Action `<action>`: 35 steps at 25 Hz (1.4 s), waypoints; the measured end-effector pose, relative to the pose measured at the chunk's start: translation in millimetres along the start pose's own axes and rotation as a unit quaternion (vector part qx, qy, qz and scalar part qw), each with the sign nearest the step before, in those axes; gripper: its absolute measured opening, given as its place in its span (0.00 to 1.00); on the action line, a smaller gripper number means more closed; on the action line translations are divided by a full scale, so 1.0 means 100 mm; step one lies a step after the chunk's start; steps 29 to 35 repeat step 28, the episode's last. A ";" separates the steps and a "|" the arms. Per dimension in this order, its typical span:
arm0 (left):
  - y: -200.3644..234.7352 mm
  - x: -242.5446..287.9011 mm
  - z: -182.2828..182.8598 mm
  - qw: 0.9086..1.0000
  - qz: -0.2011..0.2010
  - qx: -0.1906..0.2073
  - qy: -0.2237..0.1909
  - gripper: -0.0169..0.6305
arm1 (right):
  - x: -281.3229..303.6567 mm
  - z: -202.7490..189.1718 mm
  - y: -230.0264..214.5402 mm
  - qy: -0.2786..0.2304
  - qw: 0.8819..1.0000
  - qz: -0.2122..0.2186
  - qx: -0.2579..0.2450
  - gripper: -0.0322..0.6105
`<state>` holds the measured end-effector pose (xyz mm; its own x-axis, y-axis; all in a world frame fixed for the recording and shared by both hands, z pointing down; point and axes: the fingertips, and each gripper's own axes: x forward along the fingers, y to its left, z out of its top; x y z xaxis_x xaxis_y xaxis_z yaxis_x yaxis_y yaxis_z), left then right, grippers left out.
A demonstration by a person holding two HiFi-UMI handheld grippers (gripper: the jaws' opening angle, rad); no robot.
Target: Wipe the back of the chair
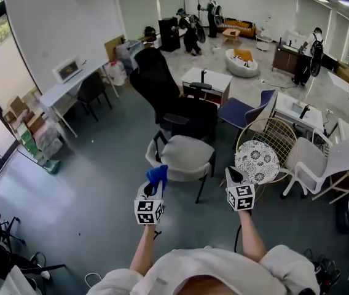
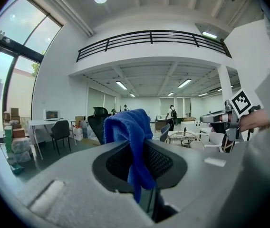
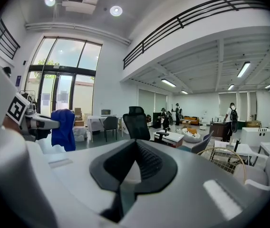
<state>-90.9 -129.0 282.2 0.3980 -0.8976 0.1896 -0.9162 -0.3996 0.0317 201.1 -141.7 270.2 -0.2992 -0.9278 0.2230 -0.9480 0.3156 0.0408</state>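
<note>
A blue cloth (image 1: 158,176) hangs from my left gripper (image 1: 155,184), which is shut on it and held in the air above the floor. In the left gripper view the cloth (image 2: 132,132) drapes down over the closed jaws of the left gripper (image 2: 142,175). My right gripper (image 1: 236,178) is raised beside it, shut with nothing in it, as the right gripper view (image 3: 130,175) shows. A pale grey chair (image 1: 185,155) stands just ahead of both grippers. Behind it is a tall black office chair (image 1: 162,91), whose back also shows in the right gripper view (image 3: 137,125). Neither gripper touches a chair.
A round wicker chair with a patterned cushion (image 1: 257,161) and a white chair (image 1: 322,161) stand to the right. A blue chair (image 1: 242,111) and a white low table (image 1: 206,78) are further off. A desk (image 1: 64,88) lines the left wall. Several people stand far back.
</note>
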 end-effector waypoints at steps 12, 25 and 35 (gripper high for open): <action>0.00 0.05 0.06 1.000 -0.006 0.001 -0.004 0.12 | 0.04 0.02 0.03 -0.001 1.000 -0.001 0.003 0.05; -0.02 0.04 0.00 1.000 -0.010 -0.001 0.002 0.12 | 0.02 0.01 0.09 -0.004 1.000 0.000 0.005 0.05; -0.03 0.04 0.00 1.000 -0.012 -0.001 0.003 0.12 | 0.03 0.04 0.11 -0.006 1.000 0.003 0.005 0.05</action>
